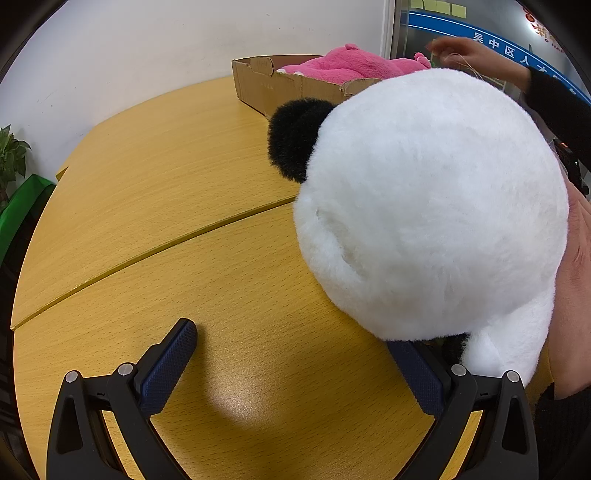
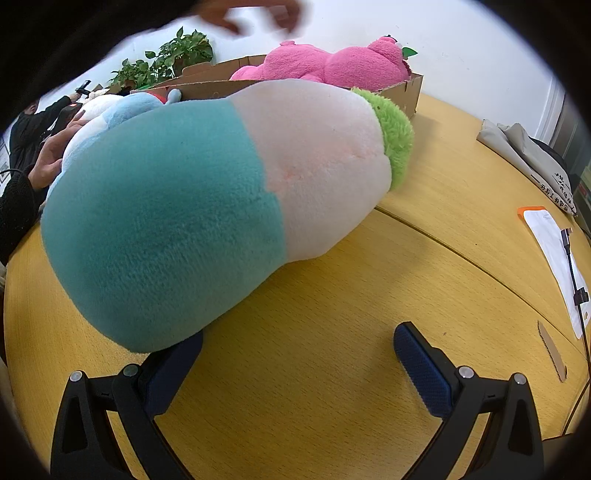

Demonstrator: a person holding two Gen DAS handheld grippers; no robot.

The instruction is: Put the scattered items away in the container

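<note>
We log table [image 2: 369, 295] | cardboard box [image 2: 406, 92] at far edge, pink plush [image 2: 332, 66] inside | teal-and-cream plush [image 2: 207, 206] lying on table before right gripper [image 2: 299, 350], jaws spread, empty | panda plush [image 1: 432, 206] beside left gripper [image 1: 291, 362], likewise spread | both soft, light; we judge a pinch at a narrow end best.

From my left wrist view, the panda plush [image 1: 432, 206] covers the tip of the right finger [image 1: 417, 373] of the left claw [image 1: 291, 363]; its face is turned away. The teal plush [image 2: 207, 206] hides the left fingertip of the right claw [image 2: 295, 365]. A hand [image 2: 258, 14] at the far edge is motion-blurred. The cardboard box [image 1: 288, 86] is partly hidden behind the panda.
</note>
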